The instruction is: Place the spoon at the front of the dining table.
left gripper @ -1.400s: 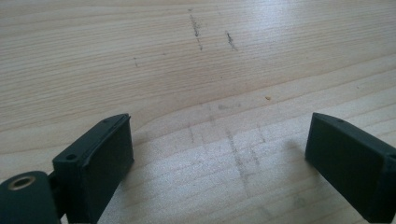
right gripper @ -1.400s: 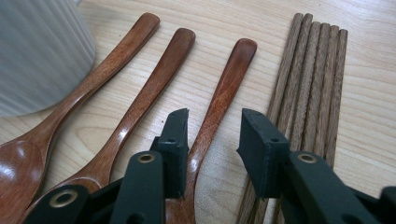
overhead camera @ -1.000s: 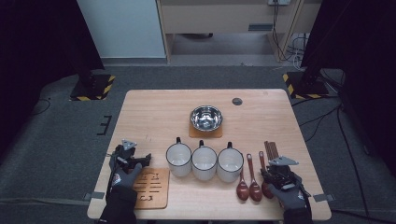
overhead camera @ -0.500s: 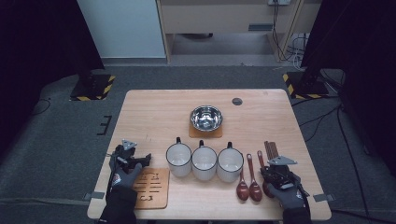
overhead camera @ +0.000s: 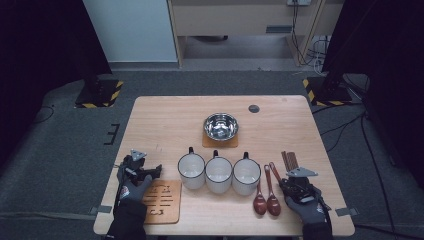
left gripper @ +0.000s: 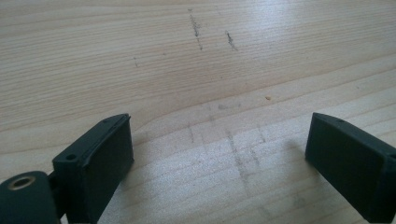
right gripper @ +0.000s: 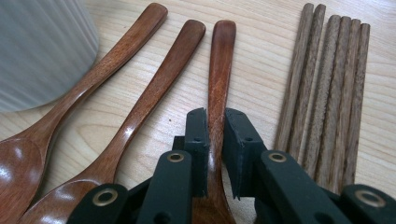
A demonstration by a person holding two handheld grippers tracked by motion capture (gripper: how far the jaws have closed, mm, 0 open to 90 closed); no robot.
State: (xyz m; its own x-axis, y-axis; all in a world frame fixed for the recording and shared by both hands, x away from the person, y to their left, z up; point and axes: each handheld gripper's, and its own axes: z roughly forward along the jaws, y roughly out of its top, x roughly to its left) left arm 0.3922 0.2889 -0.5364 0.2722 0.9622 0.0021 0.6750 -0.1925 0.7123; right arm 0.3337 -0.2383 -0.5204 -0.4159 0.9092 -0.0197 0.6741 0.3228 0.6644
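Note:
Three dark wooden spoons lie side by side right of the mugs. My right gripper [right gripper: 215,126] has its jaws on either side of the rightmost spoon [right gripper: 222,60], low on its handle. The jaws have just been closing and the pads now press the handle. From above, the right gripper [overhead camera: 295,186] covers that spoon, and the other two spoons [overhead camera: 266,200] lie just left of it. My left gripper [left gripper: 219,154] stands open over bare table wood with nothing between its jaws. In the high view the left gripper [overhead camera: 147,172] sits at the table's front left.
A bundle of wooden chopsticks [right gripper: 331,84] lies right beside the held spoon. Three white mugs [overhead camera: 219,172] stand in a row mid-table. A steel bowl [overhead camera: 220,126] rests on a coaster behind them. A carved wooden trivet [overhead camera: 162,200] lies by the left hand.
The right gripper's jaws have drawn in onto the rightmost spoon's handle. Both hands stay where they were, and the left gripper is unchanged.

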